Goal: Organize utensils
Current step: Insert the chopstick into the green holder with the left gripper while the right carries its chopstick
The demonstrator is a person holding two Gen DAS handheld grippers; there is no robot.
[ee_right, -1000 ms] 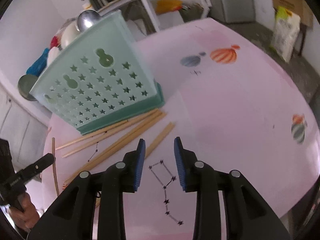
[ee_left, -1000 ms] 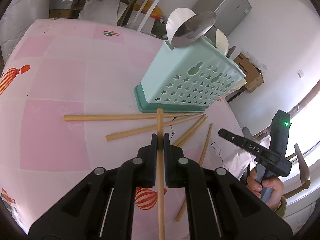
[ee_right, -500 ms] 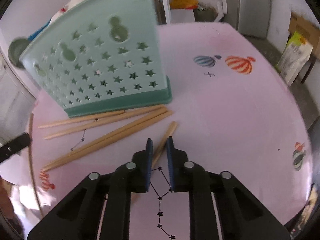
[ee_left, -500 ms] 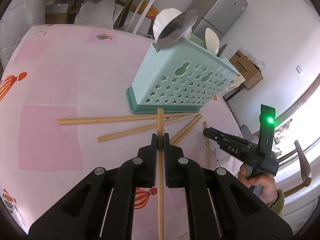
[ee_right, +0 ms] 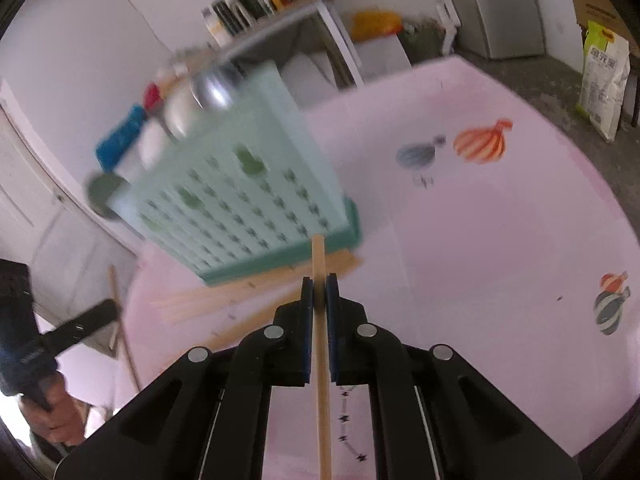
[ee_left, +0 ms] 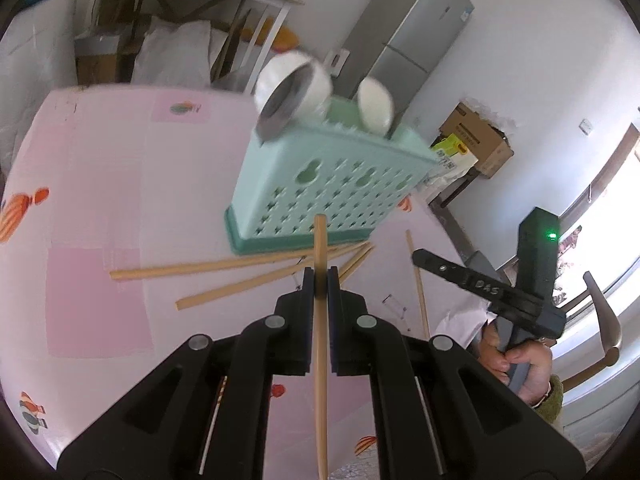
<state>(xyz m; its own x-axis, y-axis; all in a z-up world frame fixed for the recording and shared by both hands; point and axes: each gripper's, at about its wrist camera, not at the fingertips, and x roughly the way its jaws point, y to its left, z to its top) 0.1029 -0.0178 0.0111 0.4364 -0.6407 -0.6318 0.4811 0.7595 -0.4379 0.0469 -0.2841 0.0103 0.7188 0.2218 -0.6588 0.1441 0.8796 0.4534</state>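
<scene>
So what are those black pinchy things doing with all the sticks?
A person is tidying chopsticks with two hand-held grippers. The left gripper is shut on one chopstick, and the right gripper is shut on another chopstick. Both point toward the mint green utensil basket, which already holds spoons. More loose chopsticks lie on the pink table.

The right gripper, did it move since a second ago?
Yes. The right gripper came in toward the green basket and shut on a chopstick that lay on the pink table before.

Black plastic grippers with silver screws, blue-padded fingers (ee_left: 307, 292), a green light, an olive cuff (ee_left: 554, 396).
</scene>
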